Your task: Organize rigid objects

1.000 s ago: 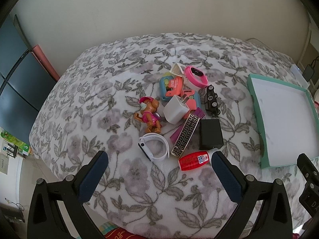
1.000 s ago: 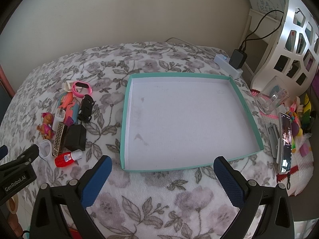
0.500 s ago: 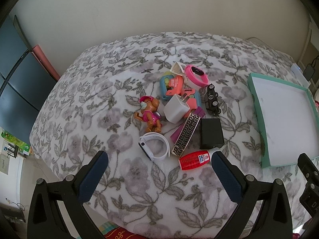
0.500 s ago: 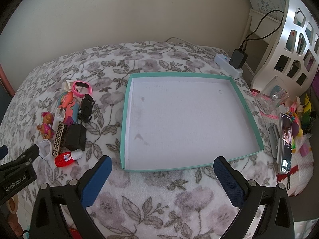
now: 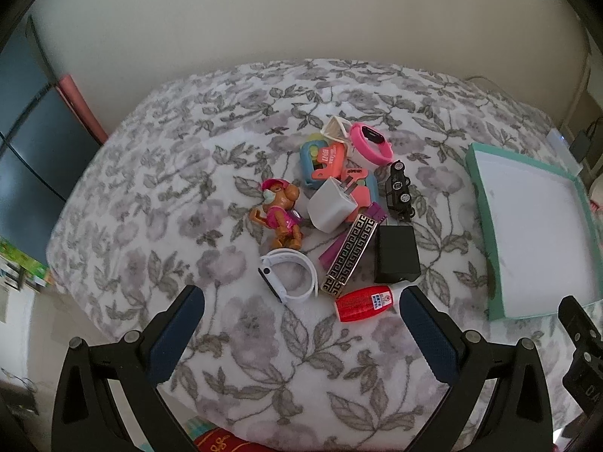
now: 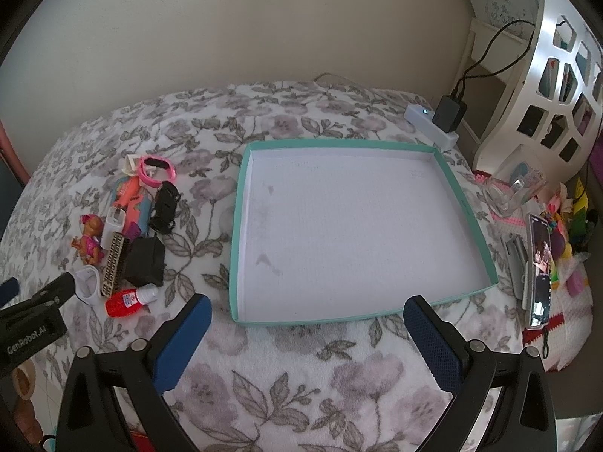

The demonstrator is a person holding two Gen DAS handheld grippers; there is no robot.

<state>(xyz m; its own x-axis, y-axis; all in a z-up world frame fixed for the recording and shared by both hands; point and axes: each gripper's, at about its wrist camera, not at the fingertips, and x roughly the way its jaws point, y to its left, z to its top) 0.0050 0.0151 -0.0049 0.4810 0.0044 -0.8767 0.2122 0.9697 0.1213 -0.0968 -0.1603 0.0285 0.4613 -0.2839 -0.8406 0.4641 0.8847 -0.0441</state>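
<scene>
Barely any change over the last second — the left view has crept slightly toward the pile, so the teal-rimmed shallow cardboard tray with a white floor (image 6: 467, 207) sits a bit further toward the right edge of that view; the right view is unchanged. Nothing picked yet, so the task is at its very start.

Left gripper (image 5: 301, 329) is spread wide, holding nothing, hovering above the bed's floral grey-and-white blanket (image 5: 158, 196) just short of the red squat plastic bottle with a white cap (image 5: 363, 302) and the white loop-shaped smartwatch band (image 5: 290, 277). Right gripper (image 6: 307, 333) is also wide and empty, hanging over the tray's near rim.

Tray holds nothing — only faint smudges on its floor. All the items lie clustered on the blanket left of it: black rectangular charger block (image 5: 397, 254), black toy car (image 5: 398, 192), white cube plug adapter (image 5: 331, 209), pink wristband (image 5: 371, 143), brown-and-pink toy figure (image 5: 280, 216).
</scene>
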